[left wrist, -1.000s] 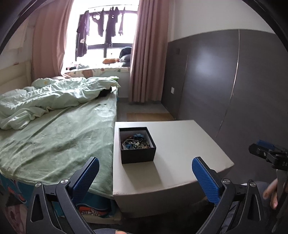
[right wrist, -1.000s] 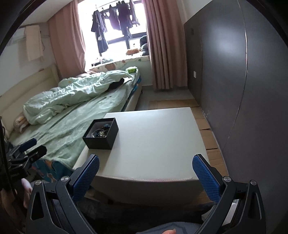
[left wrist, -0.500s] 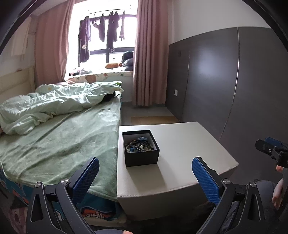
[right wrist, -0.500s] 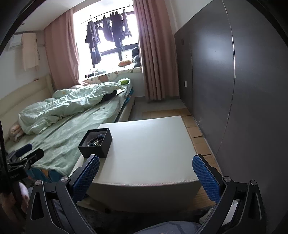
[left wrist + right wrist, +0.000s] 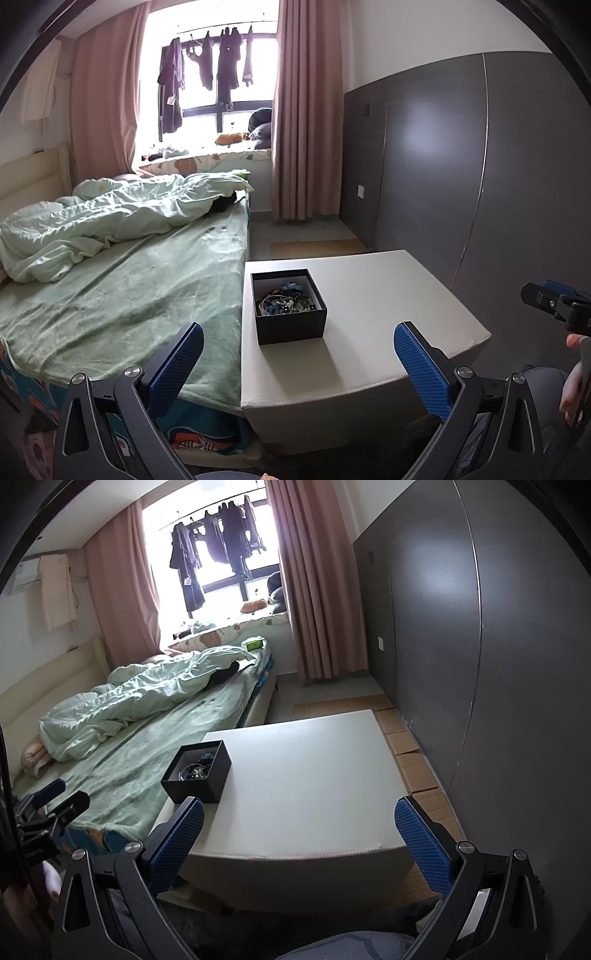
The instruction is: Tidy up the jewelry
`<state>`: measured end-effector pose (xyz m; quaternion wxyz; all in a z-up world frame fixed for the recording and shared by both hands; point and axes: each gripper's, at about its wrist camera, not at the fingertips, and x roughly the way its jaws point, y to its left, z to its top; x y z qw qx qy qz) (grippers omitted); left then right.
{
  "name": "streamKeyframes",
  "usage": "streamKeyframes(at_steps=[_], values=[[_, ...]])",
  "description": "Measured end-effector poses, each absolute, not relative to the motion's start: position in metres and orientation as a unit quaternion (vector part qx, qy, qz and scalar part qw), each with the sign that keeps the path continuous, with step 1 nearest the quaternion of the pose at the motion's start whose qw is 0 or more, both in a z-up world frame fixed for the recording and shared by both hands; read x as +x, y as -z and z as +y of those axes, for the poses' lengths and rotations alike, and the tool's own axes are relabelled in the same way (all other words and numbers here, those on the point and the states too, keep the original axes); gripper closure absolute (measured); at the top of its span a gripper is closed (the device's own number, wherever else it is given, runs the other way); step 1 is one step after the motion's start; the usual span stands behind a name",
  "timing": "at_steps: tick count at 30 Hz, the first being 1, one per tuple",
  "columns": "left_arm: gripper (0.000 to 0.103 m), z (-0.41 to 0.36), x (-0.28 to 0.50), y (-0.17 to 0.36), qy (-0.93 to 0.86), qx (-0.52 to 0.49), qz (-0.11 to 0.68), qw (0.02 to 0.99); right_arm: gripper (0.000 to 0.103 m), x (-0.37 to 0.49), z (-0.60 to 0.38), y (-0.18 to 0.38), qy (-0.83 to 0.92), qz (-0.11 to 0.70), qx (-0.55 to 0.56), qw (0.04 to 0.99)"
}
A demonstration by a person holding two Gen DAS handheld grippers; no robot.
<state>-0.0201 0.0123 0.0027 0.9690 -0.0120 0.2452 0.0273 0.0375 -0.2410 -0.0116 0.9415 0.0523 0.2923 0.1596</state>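
An open black box (image 5: 289,308) full of tangled beaded jewelry (image 5: 286,300) sits on the left part of a white table (image 5: 369,325). It also shows in the right wrist view (image 5: 197,773). My left gripper (image 5: 298,349) is open and empty, held back from the table's front edge, roughly in line with the box. My right gripper (image 5: 299,825) is open and empty, over the table's front edge, right of the box. Each gripper shows at the edge of the other's view.
A bed (image 5: 122,295) with a green sheet and rumpled duvet butts against the table's left side. A dark grey wall panel (image 5: 461,166) runs along the right. Cardboard sheets (image 5: 413,760) lie on the floor between table and wall. A curtained window is at the back.
Both grippers have drawn back and risen a little, so the table and box sit lower and smaller in both views. The jaws stay open.
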Motion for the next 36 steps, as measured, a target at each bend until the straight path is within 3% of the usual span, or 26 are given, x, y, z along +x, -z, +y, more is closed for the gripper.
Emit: streamKeyframes(at_steps=[36], values=[[0.000,0.0117,-0.0195,-0.0038,-0.032,-0.013,0.250,0.968,0.000,0.0387,-0.2414,0.0107,-0.160,0.294,0.054,0.941]])
